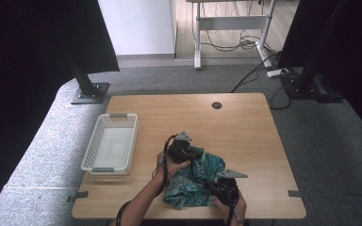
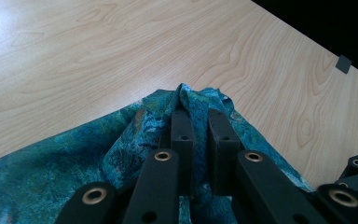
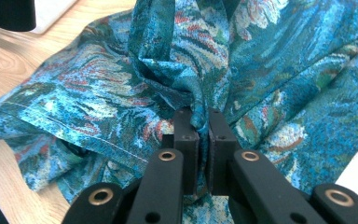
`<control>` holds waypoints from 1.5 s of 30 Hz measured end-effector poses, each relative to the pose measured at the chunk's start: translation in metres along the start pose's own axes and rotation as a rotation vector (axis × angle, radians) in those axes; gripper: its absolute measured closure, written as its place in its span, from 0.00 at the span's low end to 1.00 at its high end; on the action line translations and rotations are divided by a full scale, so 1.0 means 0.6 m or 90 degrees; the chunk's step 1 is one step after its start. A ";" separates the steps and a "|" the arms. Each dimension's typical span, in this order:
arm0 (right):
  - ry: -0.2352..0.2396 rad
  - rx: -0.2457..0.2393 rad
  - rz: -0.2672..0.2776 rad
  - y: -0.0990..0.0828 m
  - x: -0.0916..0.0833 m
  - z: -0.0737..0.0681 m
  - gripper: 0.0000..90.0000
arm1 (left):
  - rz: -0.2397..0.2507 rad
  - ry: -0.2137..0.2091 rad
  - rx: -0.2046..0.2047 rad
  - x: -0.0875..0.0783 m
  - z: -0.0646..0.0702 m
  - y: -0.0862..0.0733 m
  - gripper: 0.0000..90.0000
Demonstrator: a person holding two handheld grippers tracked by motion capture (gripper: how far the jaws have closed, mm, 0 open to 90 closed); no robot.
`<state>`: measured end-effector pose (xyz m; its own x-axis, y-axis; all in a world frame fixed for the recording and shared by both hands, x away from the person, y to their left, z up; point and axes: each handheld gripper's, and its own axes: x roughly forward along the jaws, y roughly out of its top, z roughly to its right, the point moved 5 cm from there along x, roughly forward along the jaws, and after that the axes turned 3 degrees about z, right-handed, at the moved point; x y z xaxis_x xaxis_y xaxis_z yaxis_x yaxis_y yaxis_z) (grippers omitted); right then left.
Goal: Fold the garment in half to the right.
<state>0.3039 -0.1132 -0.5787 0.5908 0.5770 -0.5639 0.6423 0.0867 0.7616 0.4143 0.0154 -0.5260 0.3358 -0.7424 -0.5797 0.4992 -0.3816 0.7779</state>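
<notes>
On the near half of the worktop (image 1: 245, 127), close to your edge, the teal cloth (image 1: 193, 181) lay rumpled in a loose heap, well apart from the white basket (image 1: 109, 143) at the left, which stood empty as far as the high view showed. You had your left gripper (image 1: 188, 153) at the cloth's far edge and your right gripper (image 1: 219, 184) on its near right part. Along the left gripper's jaws, you had a raised ridge of cloth (image 2: 186, 100) pinched between them near a corner that pointed out over bare wood. Along the right gripper's jaws, you were clamped tight on a bunched fold (image 3: 198, 109), with the fabric spreading away in creases on both sides.

By my reading, you had both grasps made, and that was about all that was done: the cloth was neither spread flat nor folded, and nothing had gone into the basket. What remained, as far as the pictures let me judge, was most of the job: drawing the two held points apart to open the fabric out, then folding or moving it, perhaps to the basket. Whether you held true corners or mid-fabric folds I could not tell.
</notes>
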 end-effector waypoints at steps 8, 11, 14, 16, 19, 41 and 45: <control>-0.011 -0.003 -0.014 -0.008 0.005 0.003 0.94 | -0.004 0.000 -0.003 0.011 -0.001 -0.007 0.90; -0.016 -0.009 -0.016 -0.009 0.006 0.004 0.94 | -0.004 0.001 -0.005 0.015 -0.001 -0.009 0.83; -0.018 -0.012 -0.016 -0.009 0.007 0.004 0.94 | 0.009 0.006 -0.006 0.011 -0.001 -0.010 0.67; -0.020 -0.013 -0.015 -0.009 0.006 0.004 0.94 | 0.012 0.007 -0.004 0.007 -0.001 -0.010 0.59; -0.020 -0.014 -0.014 -0.011 0.005 0.005 0.93 | 0.039 0.011 -0.001 -0.020 -0.003 -0.015 0.52; -0.009 -0.011 0.023 -0.004 -0.015 0.009 0.92 | -0.001 0.060 0.064 -0.077 0.051 -0.140 0.38; -0.011 -0.007 0.026 -0.005 -0.021 0.012 0.90 | -0.007 0.062 0.059 -0.071 0.050 -0.152 0.38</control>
<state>0.2980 -0.1268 -0.5763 0.6247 0.5657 -0.5383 0.6126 0.0726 0.7871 0.3306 0.0651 -0.5649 0.4096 -0.6825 -0.6053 0.4293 -0.4413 0.7880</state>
